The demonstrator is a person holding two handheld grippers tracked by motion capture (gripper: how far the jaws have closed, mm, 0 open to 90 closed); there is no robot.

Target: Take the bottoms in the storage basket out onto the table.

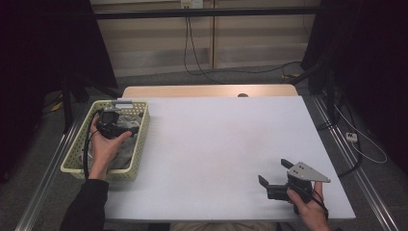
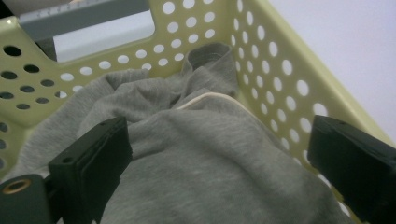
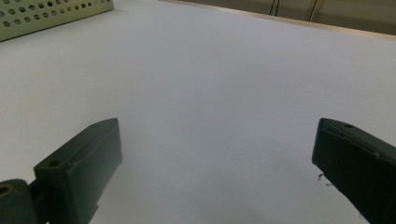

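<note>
Left of frame: pale yellow perforated basket (image 1: 140, 139) at the left edge of the white surface (image 1: 221, 144), holding grey cloth (image 1: 126, 150). Left gripper (image 1: 111, 126) inside the basket above the cloth, hand around it. Lower right: right gripper (image 1: 273, 177), jaws spread, just over bare surface, grey plate on top.

In the high view, much of the crumpled grey fabric garment (image 1: 126, 144) in the pale yellow perforated plastic basket (image 1: 77, 149) is hidden by the left gripper (image 1: 115, 126) and its hand. The garment (image 2: 205, 158) is cut off by the lower edge of the left gripper view, so its kind cannot be told.
</note>
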